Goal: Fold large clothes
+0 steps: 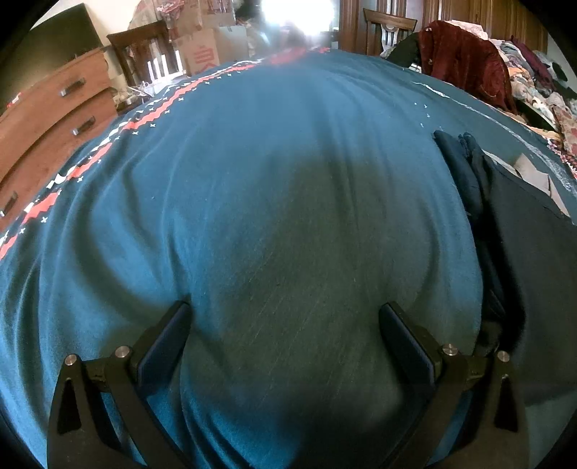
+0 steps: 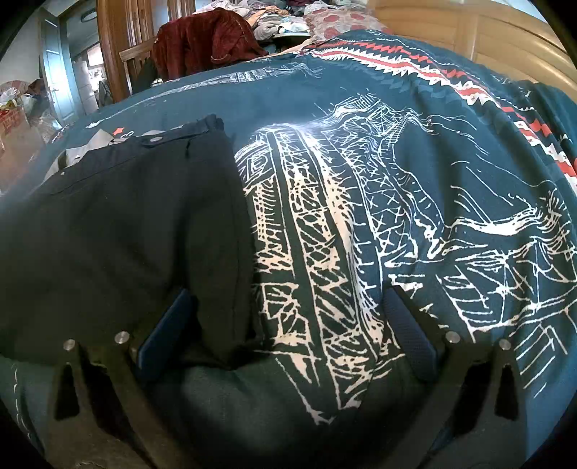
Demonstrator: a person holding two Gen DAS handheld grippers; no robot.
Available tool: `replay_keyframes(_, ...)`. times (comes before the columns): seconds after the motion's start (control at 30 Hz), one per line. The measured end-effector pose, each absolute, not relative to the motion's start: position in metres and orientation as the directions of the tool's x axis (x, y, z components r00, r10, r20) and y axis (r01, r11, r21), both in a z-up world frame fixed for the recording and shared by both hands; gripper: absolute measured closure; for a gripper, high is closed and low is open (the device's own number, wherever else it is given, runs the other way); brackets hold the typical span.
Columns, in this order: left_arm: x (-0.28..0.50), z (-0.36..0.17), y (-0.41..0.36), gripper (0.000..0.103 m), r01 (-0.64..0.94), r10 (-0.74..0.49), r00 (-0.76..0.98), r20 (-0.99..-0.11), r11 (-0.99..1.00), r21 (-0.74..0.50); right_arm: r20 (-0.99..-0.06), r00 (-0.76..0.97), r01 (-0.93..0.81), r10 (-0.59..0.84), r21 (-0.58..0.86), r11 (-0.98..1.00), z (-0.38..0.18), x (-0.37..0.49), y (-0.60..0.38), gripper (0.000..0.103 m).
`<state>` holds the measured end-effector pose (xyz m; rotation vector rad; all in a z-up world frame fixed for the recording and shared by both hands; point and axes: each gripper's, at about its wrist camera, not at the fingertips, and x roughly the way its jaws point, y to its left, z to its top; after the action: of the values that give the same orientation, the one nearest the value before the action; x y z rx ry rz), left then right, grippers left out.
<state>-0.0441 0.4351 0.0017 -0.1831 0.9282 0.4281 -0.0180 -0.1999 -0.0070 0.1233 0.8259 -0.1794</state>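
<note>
Dark navy trousers (image 2: 119,223) lie folded flat on a teal bedspread (image 2: 432,151); their waistband with a button points away from me. In the left wrist view the same trousers (image 1: 523,252) show at the right edge. My left gripper (image 1: 285,317) is open just above plain teal bedspread (image 1: 252,180), with nothing between its fingers. My right gripper (image 2: 288,306) is open too, low over the trousers' near right corner: its left finger (image 2: 169,324) rests over the dark cloth, its right finger (image 2: 407,324) over the white bridge print.
A wooden chest of drawers (image 1: 54,119) stands left of the bed, with a chair (image 1: 144,50) and cardboard boxes (image 1: 205,47) behind. A heap of clothes with a dark red garment (image 2: 205,39) lies at the far side. A wooden headboard (image 2: 487,32) is at the right.
</note>
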Motion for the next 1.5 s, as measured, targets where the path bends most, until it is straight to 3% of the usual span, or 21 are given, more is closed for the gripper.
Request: replay_keyframes(1.5,-0.0422,0.0027,0.4363,0.0,-0.437,0.295,0.52,-0.802,0.898,0.047,-0.739,0.665,0.207,-0.108,0.043,0.977,-0.007,-0.0188,-0.2004,0.0)
